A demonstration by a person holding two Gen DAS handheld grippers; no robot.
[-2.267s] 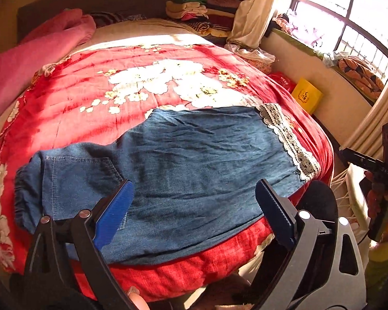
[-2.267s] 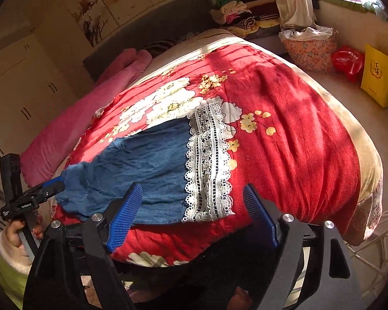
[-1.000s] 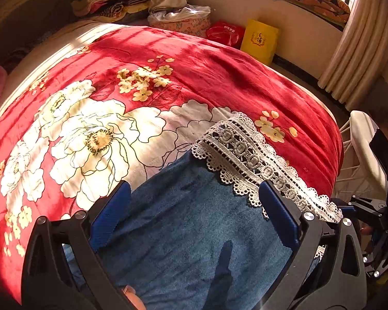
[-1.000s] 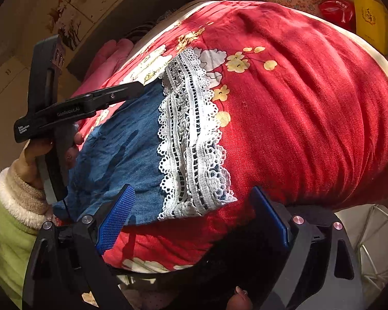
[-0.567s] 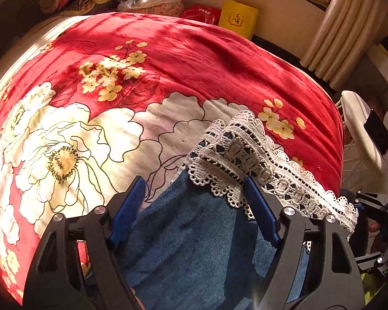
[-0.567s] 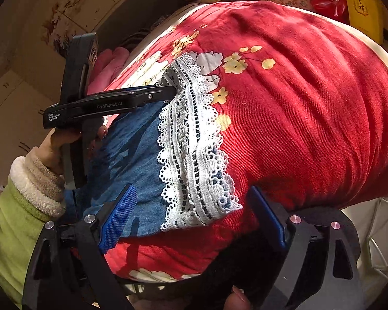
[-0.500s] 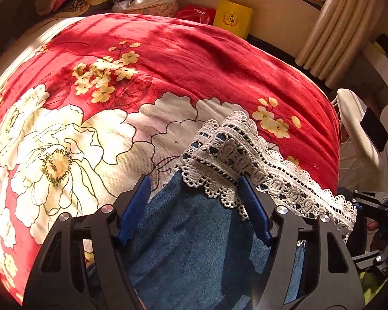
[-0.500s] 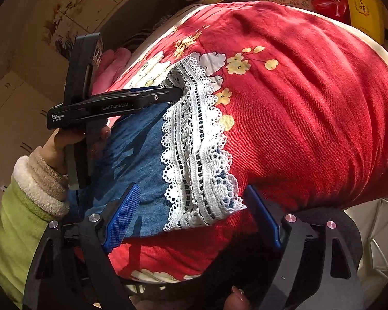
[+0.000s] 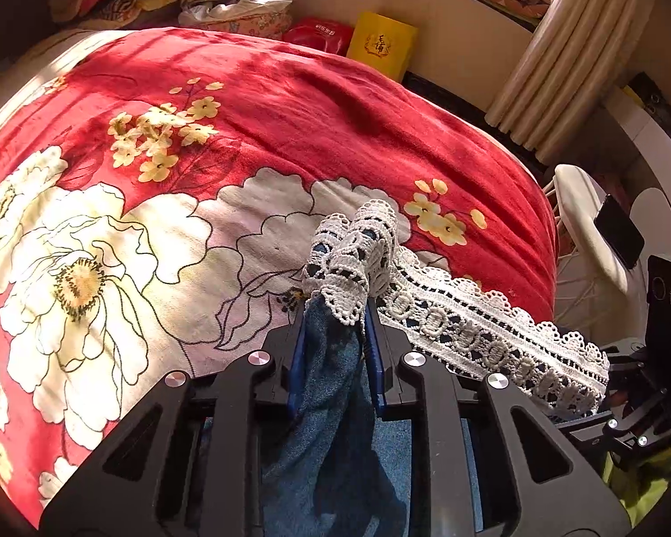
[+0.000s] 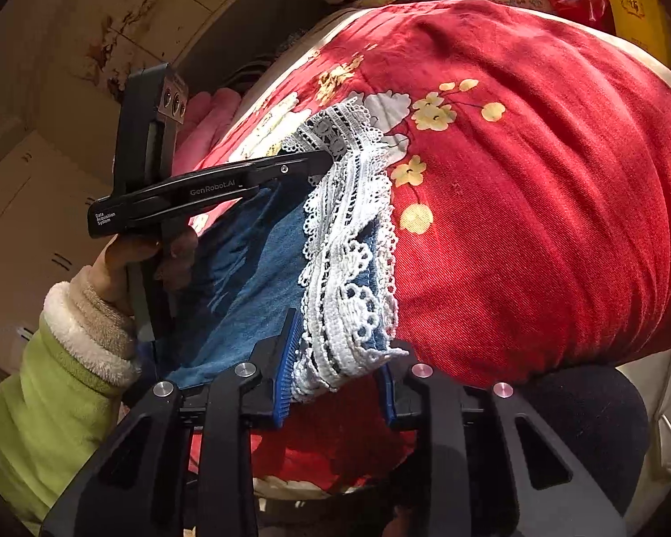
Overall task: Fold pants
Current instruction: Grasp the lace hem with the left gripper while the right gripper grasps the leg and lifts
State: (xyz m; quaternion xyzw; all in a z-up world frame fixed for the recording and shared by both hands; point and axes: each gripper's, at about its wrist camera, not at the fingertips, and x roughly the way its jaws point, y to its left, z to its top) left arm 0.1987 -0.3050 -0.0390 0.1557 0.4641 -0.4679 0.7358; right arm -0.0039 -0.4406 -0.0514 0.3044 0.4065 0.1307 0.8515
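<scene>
Pants (image 10: pixel 246 259) waist end out of view; left gripper (image 9: pixel 335 313) and right gripper (image 10: pixel 335 358), jaws just closing, each clamp the bunched lace hem (image 10: pixel 349 241).

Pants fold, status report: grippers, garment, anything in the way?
Left hand-held gripper and right hand-held gripper just closed on the lace hem. Pants flat on the bedspread. Nothing obstructing.

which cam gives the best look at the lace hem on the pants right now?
Right wrist. It shows the lace hem nearly end to end, with the left gripper pinching its far corner and the right gripper closing on its near corner. Left wrist shows the hem running off sideways from the bunched corner in its jaws.
</scene>
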